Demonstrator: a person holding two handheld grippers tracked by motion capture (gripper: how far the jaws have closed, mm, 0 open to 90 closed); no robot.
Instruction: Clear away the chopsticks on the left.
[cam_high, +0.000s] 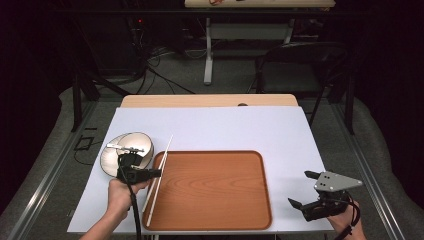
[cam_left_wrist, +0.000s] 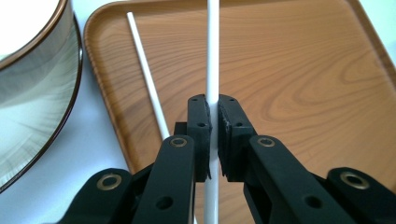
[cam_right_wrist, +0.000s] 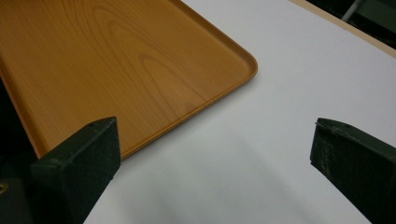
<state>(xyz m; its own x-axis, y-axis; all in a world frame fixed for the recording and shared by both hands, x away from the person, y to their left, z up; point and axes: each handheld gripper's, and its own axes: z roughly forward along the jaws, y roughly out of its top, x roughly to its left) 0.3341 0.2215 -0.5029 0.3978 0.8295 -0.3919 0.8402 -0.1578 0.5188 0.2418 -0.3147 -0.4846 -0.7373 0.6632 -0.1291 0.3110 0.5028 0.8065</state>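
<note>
Chopsticks are the business at hand on a desk (cam_high: 210, 125) covered by a pale sheet, seen from the high view: the left gripper (cam_high: 150, 173) is clamped on one white chopstick (cam_high: 163, 159) that runs along the left rim of a wooden tray (cam_high: 215, 220), its far end reaching out past the tray's far-left corner over the sheet. A shallow wood-look bowl (cam_high: 142, 145), stacked on a second one, sits just left of the tray, close beside the person's left hand (cam_high: 120, 192). The right gripper (cam_high: 305, 192) hovers with jaws wide apart near the tray's near-right corner, holding nothing. From the left gripper view, the jaws are pinched tight on the held chopstick (cam_left_wrist: 212, 56), which rises straight up the frame across the tray's grain, while a second chopstick (cam_left_wrist: 147, 79) lies slantwise on the tray (cam_left_wrist: 303, 70) just to its left; the bowl (cam_left_wrist: 42, 93) curves in at the left edge. From the right gripper view, the two spread jaws frame bare sheet, with a rounded corner of the tray (cam_right_wrist: 247, 63) just beyond. The step appears to be the laying of the second stick beside its mate; the next move likely calls for lowering it parallel and easing the jaws apart. Beyond the desk lies a dark room with grey flooring, loose cables, a black chair (cam_high: 295, 65) and another table's legs.
</note>
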